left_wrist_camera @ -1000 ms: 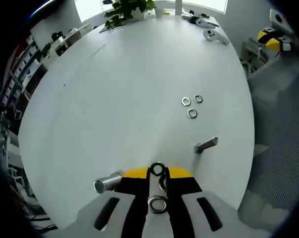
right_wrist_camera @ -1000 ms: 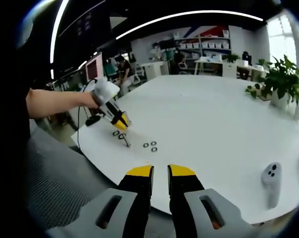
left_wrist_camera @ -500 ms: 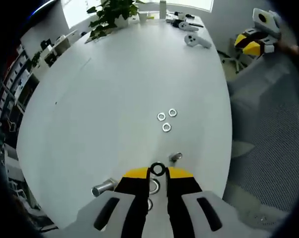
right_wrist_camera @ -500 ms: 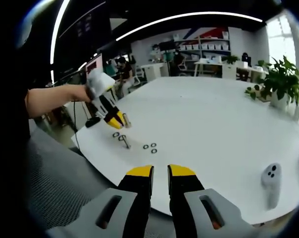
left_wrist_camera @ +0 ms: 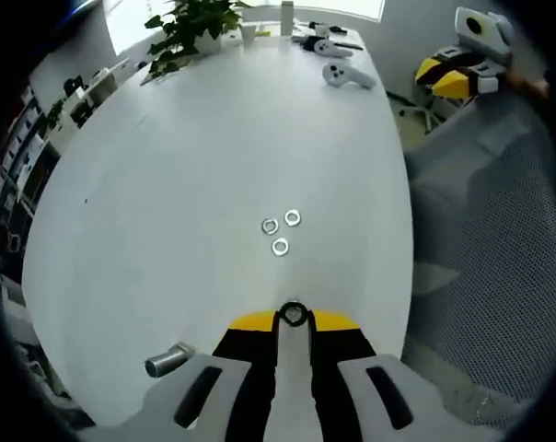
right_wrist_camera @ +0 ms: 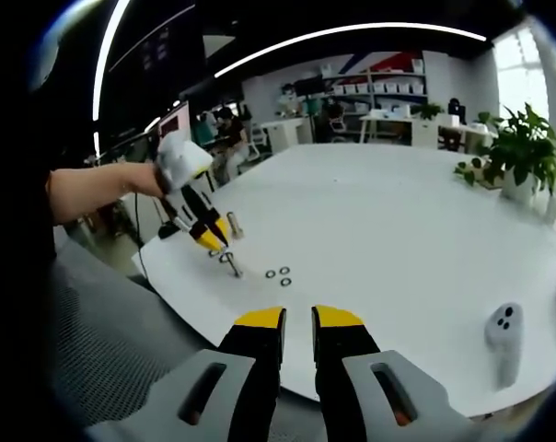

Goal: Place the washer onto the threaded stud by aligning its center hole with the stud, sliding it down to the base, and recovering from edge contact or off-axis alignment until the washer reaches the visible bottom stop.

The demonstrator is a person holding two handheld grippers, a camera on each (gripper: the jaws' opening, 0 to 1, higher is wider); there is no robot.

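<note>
Left gripper (left_wrist_camera: 293, 319) hangs above the near edge of the white table (left_wrist_camera: 214, 166), its yellow-tipped jaws pinched together on a washer (left_wrist_camera: 293, 314), a dark ring that stands up between the tips at the view's 6 o'clock. Seen from the right gripper view, that same left gripper (right_wrist_camera: 210, 241) is held by a person's hand (right_wrist_camera: 144, 180) with a bare forearm reaching in from 9 o'clock, tips pointing down at the table.

Just below those tips, toward 5 o'clock of them, stands the threaded stud (right_wrist_camera: 231, 266), a short upright metal post near the table's edge. Whether the washer is touching it cannot be told at this size. In the left gripper view the stud is hidden behind the jaws.

Three loose washers (left_wrist_camera: 280, 230) lie in a tight cluster on the table at 12 o'clock from the left gripper's tips, well apart from them; in the right gripper view the same cluster (right_wrist_camera: 279, 273) sits just to the 3 o'clock side of the stud. A metal cylinder (left_wrist_camera: 168, 360) lies on its side at 8 o'clock of the left gripper's tips.

Right gripper (right_wrist_camera: 297, 322) hovers off the table's edge with nothing between its jaws, which stand a narrow gap apart. A white controller (right_wrist_camera: 505, 334) stands at 3 o'clock of it, and a potted plant (right_wrist_camera: 522, 147) sits at the table's far side near 2 o'clock.
</note>
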